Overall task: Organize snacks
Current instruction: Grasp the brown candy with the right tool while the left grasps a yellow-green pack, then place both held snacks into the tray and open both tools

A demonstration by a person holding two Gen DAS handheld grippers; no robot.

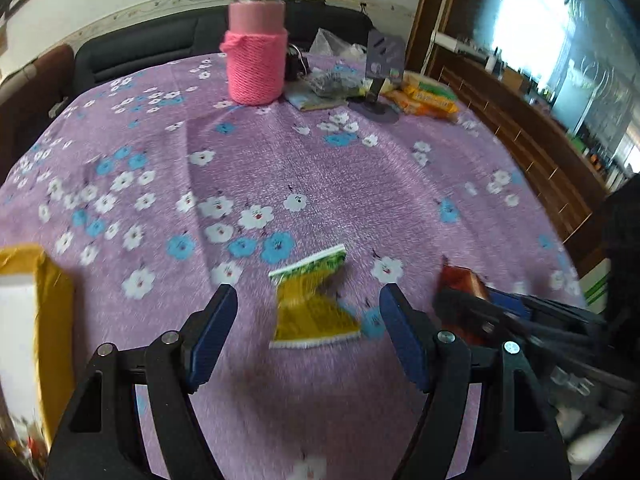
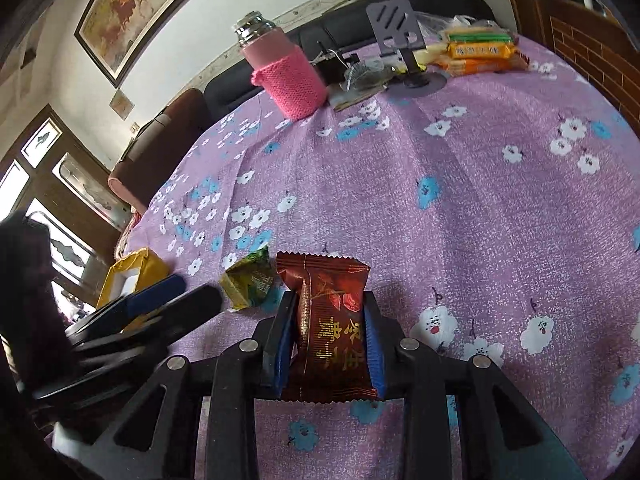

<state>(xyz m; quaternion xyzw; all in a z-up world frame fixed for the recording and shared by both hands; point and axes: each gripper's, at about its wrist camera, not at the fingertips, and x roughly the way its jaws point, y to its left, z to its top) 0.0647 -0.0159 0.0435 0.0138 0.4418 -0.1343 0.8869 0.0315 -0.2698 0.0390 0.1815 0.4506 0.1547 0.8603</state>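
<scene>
A green-and-yellow snack packet [image 1: 314, 304] lies on the purple flowered tablecloth [image 1: 320, 168], between the tips of my open left gripper [image 1: 308, 296]; the picture is blurred. It also shows in the right wrist view [image 2: 250, 280]. My right gripper [image 2: 330, 300] is shut on a dark red snack packet [image 2: 330, 328] with gold characters, held just above the cloth. That red packet [image 1: 460, 276] and the right gripper show at the right of the left wrist view. The left gripper [image 2: 176, 292] shows at the left of the right wrist view.
A yellow open box [image 1: 36, 320] [image 2: 132, 276] stands at the near left. At the far side are a pink knit-covered bottle [image 1: 256, 40], a grey phone stand [image 1: 380, 80], orange and yellow biscuit packs [image 2: 480, 52] and some clutter. A dark sofa is behind.
</scene>
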